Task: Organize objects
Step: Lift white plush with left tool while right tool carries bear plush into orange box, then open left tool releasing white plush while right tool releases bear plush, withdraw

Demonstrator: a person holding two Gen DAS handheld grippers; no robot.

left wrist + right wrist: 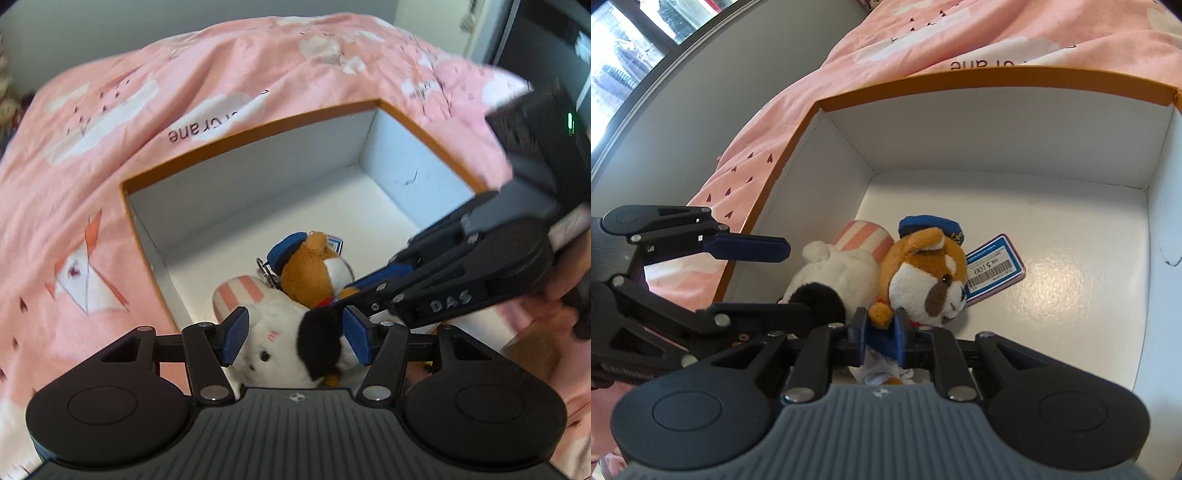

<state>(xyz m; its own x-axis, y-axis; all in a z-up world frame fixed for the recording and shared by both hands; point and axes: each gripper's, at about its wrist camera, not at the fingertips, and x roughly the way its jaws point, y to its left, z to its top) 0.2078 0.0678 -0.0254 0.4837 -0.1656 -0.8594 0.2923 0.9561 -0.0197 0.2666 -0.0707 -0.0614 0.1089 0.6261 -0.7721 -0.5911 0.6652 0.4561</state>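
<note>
A white plush with a black ear and pink-striped cap (273, 328) lies in the near corner of an orange-rimmed white box (258, 129). My left gripper (295, 338) stands wide open around its head, pads apart from it. Beside it lies a brown-and-white plush dog with a blue cap (314, 269). My right gripper (882, 338) is shut on the dog's blue clothing (881, 339). The dog (923, 273), the white plush (838, 269) and the left gripper (768, 277) also show in the right wrist view, inside the box (960, 85).
The box sits on a pink bedspread (110, 147) with cloud and crane prints. A blue price tag (993, 269) hangs from the dog. A window (624, 51) is to the left of the right gripper. The box floor (1052, 277) beyond the toys is bare white.
</note>
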